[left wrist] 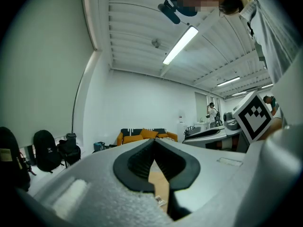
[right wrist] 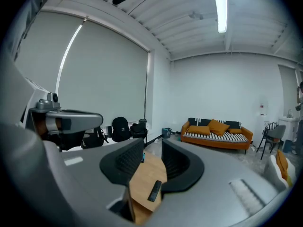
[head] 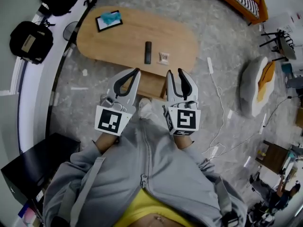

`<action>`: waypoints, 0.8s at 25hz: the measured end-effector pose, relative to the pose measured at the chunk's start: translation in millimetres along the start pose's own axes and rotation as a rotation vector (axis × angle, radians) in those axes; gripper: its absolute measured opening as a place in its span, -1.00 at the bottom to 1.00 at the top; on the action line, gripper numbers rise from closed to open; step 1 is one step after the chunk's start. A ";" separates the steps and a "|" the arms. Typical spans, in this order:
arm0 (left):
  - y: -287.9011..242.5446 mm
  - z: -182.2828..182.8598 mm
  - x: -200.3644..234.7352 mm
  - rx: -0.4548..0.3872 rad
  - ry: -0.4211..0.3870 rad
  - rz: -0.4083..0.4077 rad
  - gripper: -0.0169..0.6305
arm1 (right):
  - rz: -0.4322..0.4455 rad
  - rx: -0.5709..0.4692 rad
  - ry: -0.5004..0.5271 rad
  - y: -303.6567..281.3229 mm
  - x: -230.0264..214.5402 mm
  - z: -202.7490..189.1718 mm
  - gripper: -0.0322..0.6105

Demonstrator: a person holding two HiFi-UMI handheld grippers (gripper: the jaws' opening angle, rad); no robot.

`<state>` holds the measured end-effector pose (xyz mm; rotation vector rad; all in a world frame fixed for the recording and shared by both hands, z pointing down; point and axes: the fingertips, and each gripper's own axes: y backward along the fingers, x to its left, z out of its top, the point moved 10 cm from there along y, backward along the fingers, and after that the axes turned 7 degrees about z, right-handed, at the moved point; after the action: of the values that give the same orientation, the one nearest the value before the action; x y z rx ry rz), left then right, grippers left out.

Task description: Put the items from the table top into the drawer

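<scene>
An oval wooden table (head: 128, 39) stands ahead of me. On it lie a black remote (head: 147, 52), a small pale packet (head: 164, 57) and, at the far left end, a black-framed tray with a teal item (head: 109, 20). A wooden drawer front (head: 152, 83) shows under the table's near edge. My left gripper (head: 137, 71) is held level short of the table, its tips touching and empty. My right gripper (head: 174, 72) hangs beside it with a narrow gap between its jaws and nothing in them. The right gripper view shows the remote (right wrist: 155, 191) between the jaws, far off.
Black bags (head: 31, 40) sit on the white ledge at the left, and a black box (head: 28, 169) stands at the lower left. A white and orange cushion (head: 258, 84) and a white cable (head: 215, 86) lie on the floor at the right. An orange sofa (head: 241, 1) is beyond.
</scene>
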<state>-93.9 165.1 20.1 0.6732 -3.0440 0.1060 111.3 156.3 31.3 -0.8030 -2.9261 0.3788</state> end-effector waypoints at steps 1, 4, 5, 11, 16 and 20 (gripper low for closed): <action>-12.5 -1.7 3.7 0.005 0.001 0.004 -0.93 | 0.009 0.008 -0.002 -12.1 -8.6 -0.8 -0.53; -45.6 -8.5 14.6 0.026 0.007 0.028 -0.93 | 0.044 0.038 0.001 -46.3 -30.6 -4.0 -0.53; -54.8 -10.6 17.7 0.035 0.007 0.038 -0.93 | 0.058 0.048 0.001 -56.2 -37.1 -6.0 -0.53; -99.1 -18.8 30.8 0.072 -0.009 0.078 -0.93 | 0.127 0.097 -0.015 -101.4 -65.3 -21.9 -0.53; -123.0 -29.1 41.1 0.103 -0.021 0.077 -0.93 | 0.159 0.132 -0.033 -131.5 -75.0 -37.6 -0.53; -139.8 -40.3 51.7 0.124 -0.017 0.065 -0.93 | 0.163 0.156 -0.047 -154.2 -79.0 -48.1 -0.53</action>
<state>-81.4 19.7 70.8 0.5846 -3.0966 0.2935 110.4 -2.1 116.5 -1.0250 -2.8359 0.6376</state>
